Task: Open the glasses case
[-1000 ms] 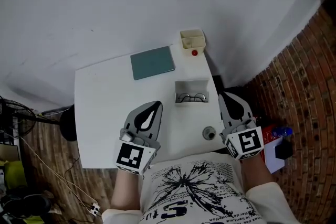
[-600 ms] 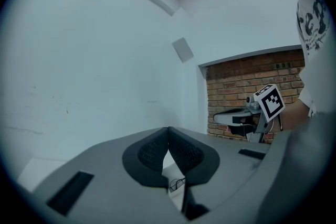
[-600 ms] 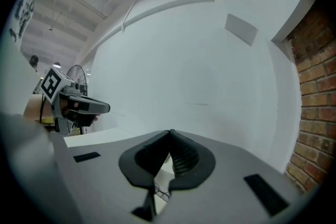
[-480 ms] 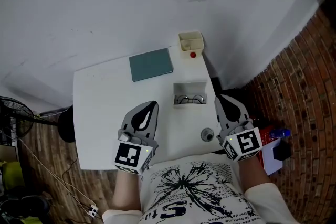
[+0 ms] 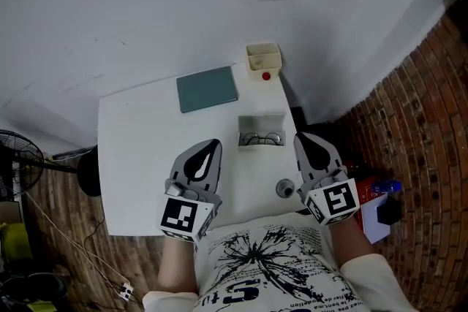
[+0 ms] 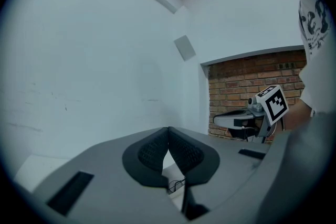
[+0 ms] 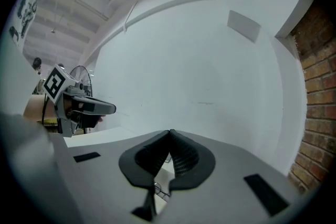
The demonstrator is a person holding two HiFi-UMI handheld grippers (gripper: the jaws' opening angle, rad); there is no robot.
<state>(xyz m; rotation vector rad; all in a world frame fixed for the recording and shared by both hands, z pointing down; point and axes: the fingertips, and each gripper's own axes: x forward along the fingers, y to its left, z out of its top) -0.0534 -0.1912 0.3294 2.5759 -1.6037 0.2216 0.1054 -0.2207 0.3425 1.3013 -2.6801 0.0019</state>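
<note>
The white glasses case (image 5: 262,129) stands open on the white table (image 5: 139,150) with a pair of glasses (image 5: 262,138) lying in it. In the left gripper view a bit of the glasses (image 6: 176,184) shows under the jaws, and in the right gripper view the glasses (image 7: 161,192) show the same way. My left gripper (image 5: 213,146) is shut and empty, over the table to the left of the case and nearer to me. My right gripper (image 5: 300,137) is shut and empty just right of the case, at the table's right edge.
A teal flat rectangle (image 5: 207,89) lies at the far side of the table. A small beige box (image 5: 264,57) with a red item stands at the far right corner. A small round object (image 5: 284,188) sits near the front edge. Brick floor lies to the right.
</note>
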